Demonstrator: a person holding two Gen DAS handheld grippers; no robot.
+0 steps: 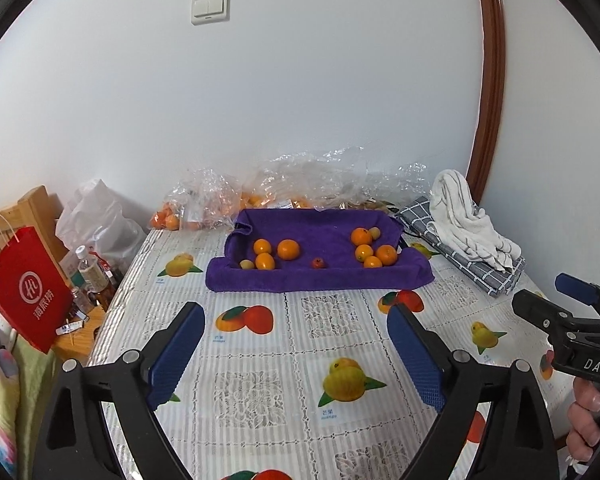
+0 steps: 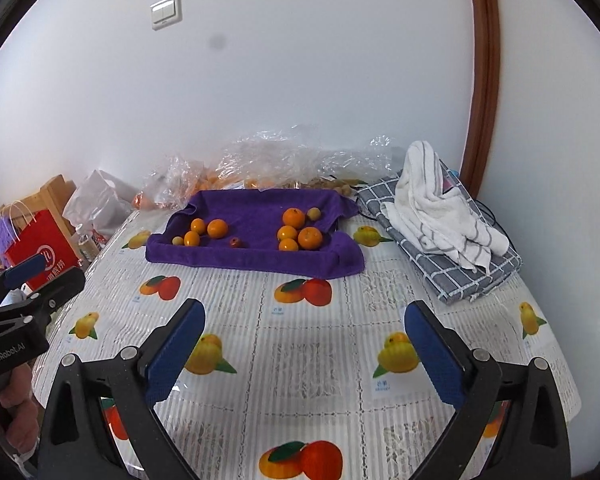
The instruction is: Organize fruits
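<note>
White wall backs a table (image 1: 260,380) with a fruit-print cover, where the fruits lie on a purple towel (image 1: 320,276) in two clusters, a left group (image 1: 270,254) and a right group (image 1: 370,250), with one small red fruit (image 1: 318,263) alone between them. Sorting looks mostly done; that stray, and perhaps the bags (image 1: 220,200) behind, seem left. Left gripper (image 1: 296,356) and right gripper (image 2: 304,356) hover near, jaws wide apart and empty.
</note>
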